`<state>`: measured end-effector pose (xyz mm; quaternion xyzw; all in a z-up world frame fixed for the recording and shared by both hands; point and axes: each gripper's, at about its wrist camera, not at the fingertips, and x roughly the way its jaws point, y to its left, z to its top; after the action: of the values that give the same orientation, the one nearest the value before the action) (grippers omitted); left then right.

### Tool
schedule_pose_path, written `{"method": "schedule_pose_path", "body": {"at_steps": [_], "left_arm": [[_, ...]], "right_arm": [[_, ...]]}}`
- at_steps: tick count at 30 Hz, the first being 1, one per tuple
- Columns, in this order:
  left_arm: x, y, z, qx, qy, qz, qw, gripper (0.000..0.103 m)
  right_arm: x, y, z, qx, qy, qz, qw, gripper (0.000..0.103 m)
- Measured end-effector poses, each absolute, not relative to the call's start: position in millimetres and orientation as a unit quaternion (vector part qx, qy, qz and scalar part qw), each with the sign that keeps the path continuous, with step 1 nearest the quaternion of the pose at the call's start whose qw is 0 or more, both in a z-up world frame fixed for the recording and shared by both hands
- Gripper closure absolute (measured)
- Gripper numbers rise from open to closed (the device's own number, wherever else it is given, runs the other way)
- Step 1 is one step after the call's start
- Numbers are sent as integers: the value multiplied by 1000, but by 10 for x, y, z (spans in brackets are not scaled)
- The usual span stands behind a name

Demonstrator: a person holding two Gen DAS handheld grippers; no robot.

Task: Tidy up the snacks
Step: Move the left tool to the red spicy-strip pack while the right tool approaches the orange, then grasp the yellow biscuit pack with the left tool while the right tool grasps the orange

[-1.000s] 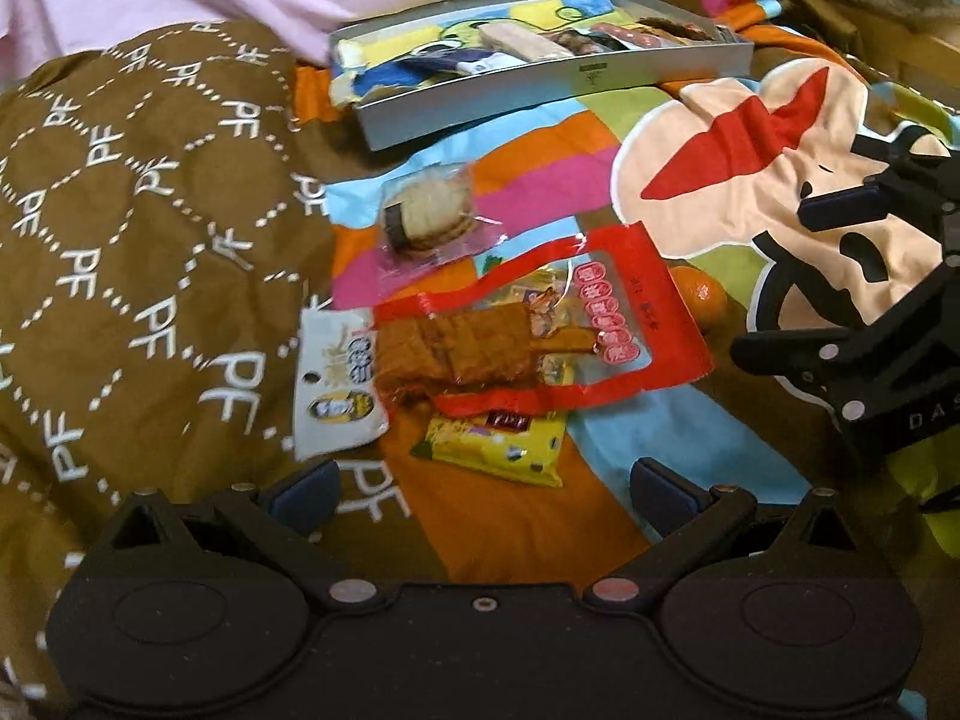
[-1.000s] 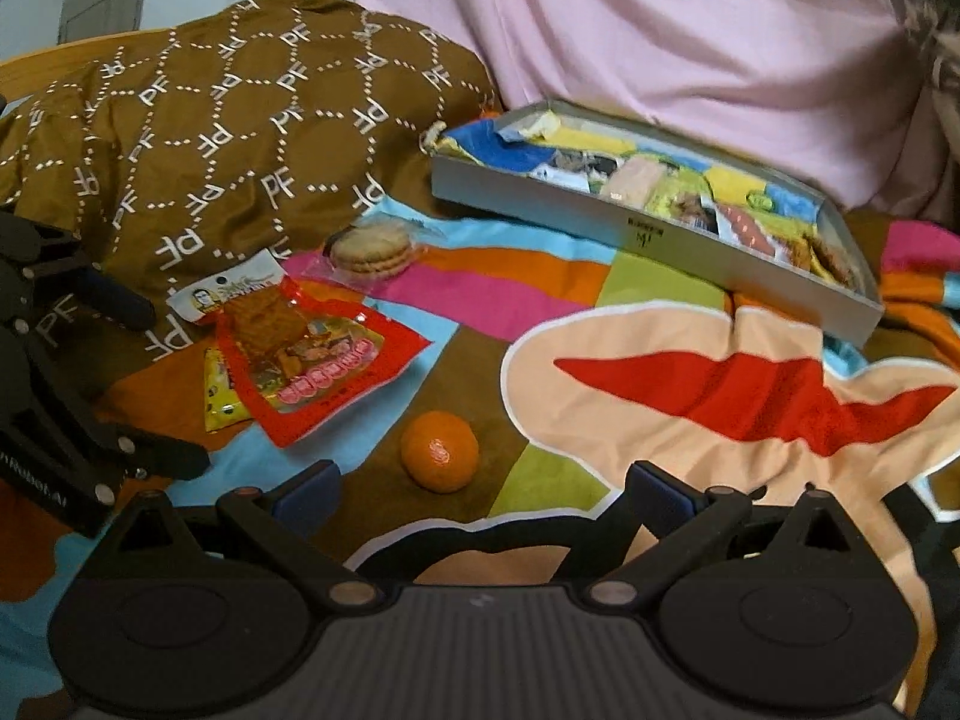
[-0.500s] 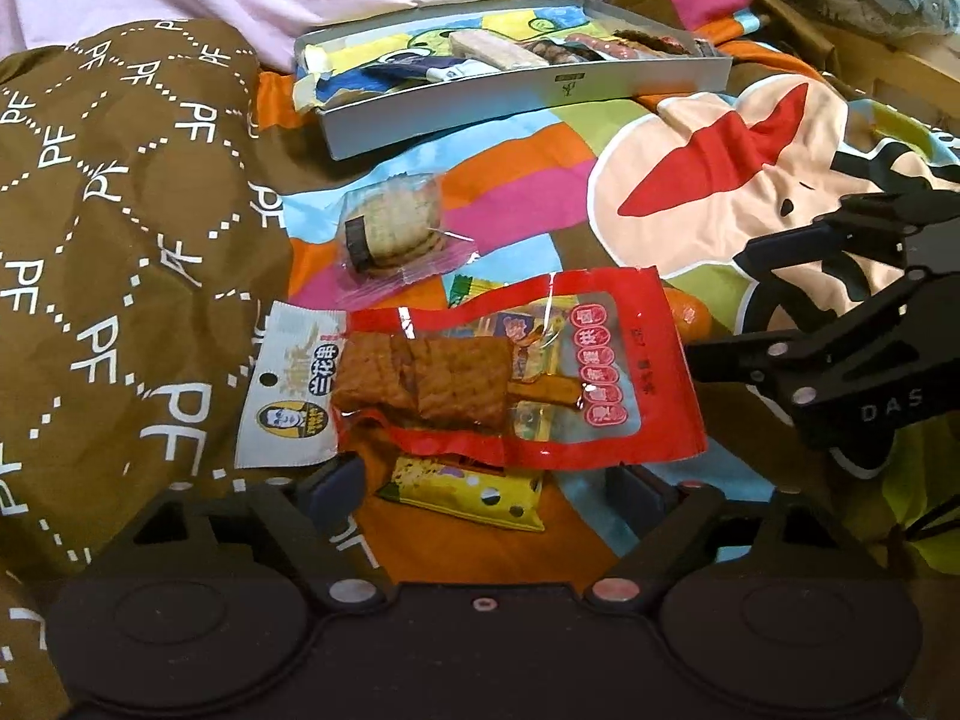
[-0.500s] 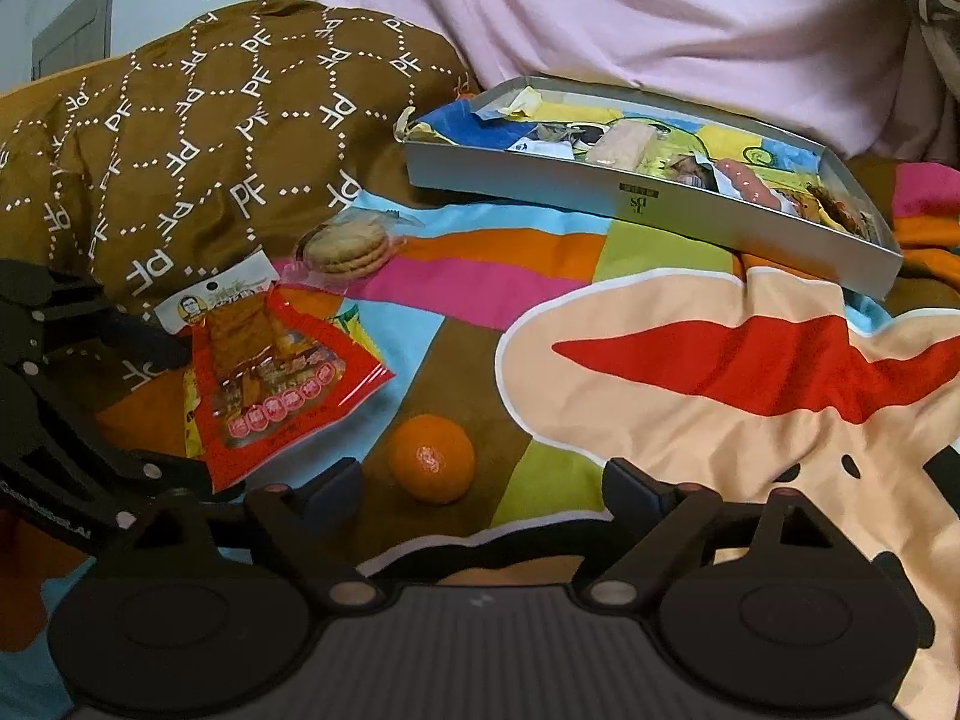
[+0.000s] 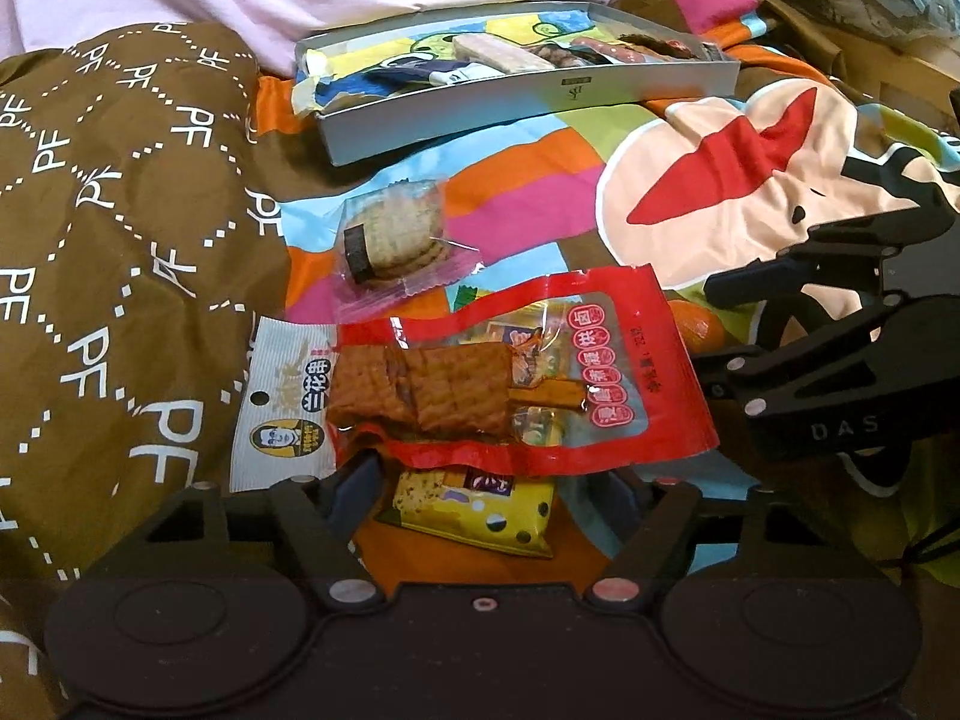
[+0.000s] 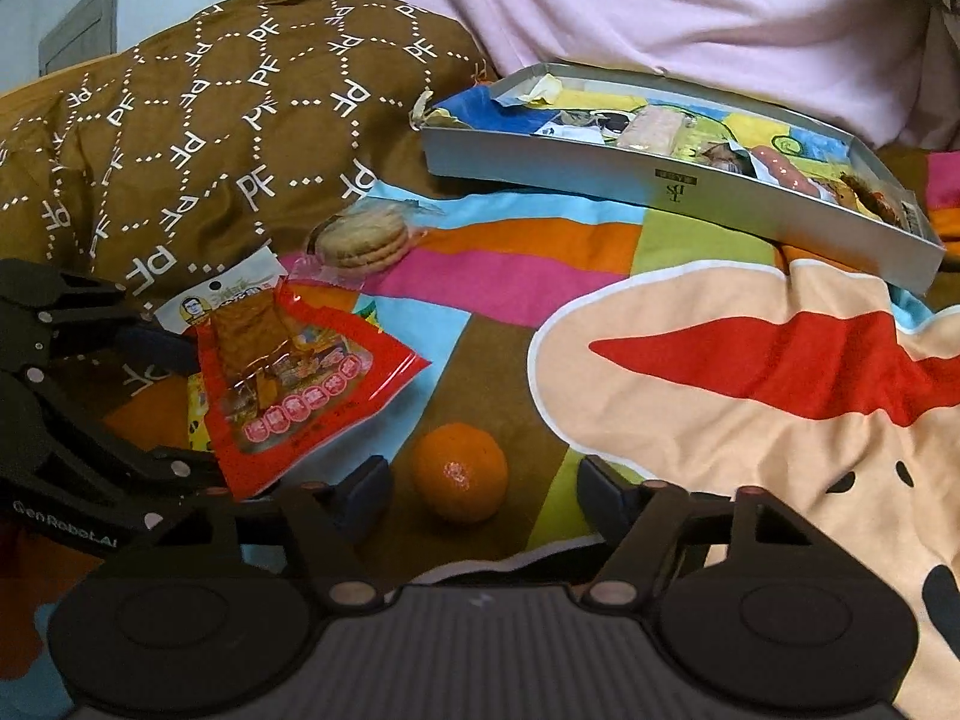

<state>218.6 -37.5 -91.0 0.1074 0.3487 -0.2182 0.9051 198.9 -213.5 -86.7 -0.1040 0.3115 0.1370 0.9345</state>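
A red snack packet lies on the colourful blanket over a white packet and a yellow packet. My left gripper is open, its fingers on either side of the red and yellow packets' near edges. A wrapped biscuit lies beyond them. A grey box with several snacks stands at the back. My right gripper is open, with a small orange between its fingertips on the blanket. The red packet also shows in the right wrist view.
A brown patterned quilt is bunched on the left. A pink sheet rises behind the box. The right gripper's black frame sits just right of the red packet.
Both grippers have moved forward and down. The left one now reaches the packets' near edges. The right one now brackets the orange.
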Motion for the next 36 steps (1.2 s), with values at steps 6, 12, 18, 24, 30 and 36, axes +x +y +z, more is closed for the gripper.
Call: {"method": "schedule_pose_path", "body": {"at_steps": [6,12,18,24,30,36], "left_arm": [[2253,-403,-923,105,348,-216,906,32],[2303,-463,-916,106,355,-205,906,37],[2315,-513,-874,104,368,-192,904,48],[2316,-587,-819,100,389,-169,900,50],[2295,-609,-753,37,428,-161,889,52],[2321,-656,-696,-57,462,-179,867,52]], "right_arm": [[2003,-2179,-871,-90,313,135,936,41],[2001,-2161,-877,-90,313,138,935,50],[1987,-2113,-882,-99,317,137,933,64],[1968,-2095,-867,-107,320,137,931,66],[1928,-2140,-776,-131,316,112,933,66],[1907,-2353,-623,-120,301,70,943,66]]}}
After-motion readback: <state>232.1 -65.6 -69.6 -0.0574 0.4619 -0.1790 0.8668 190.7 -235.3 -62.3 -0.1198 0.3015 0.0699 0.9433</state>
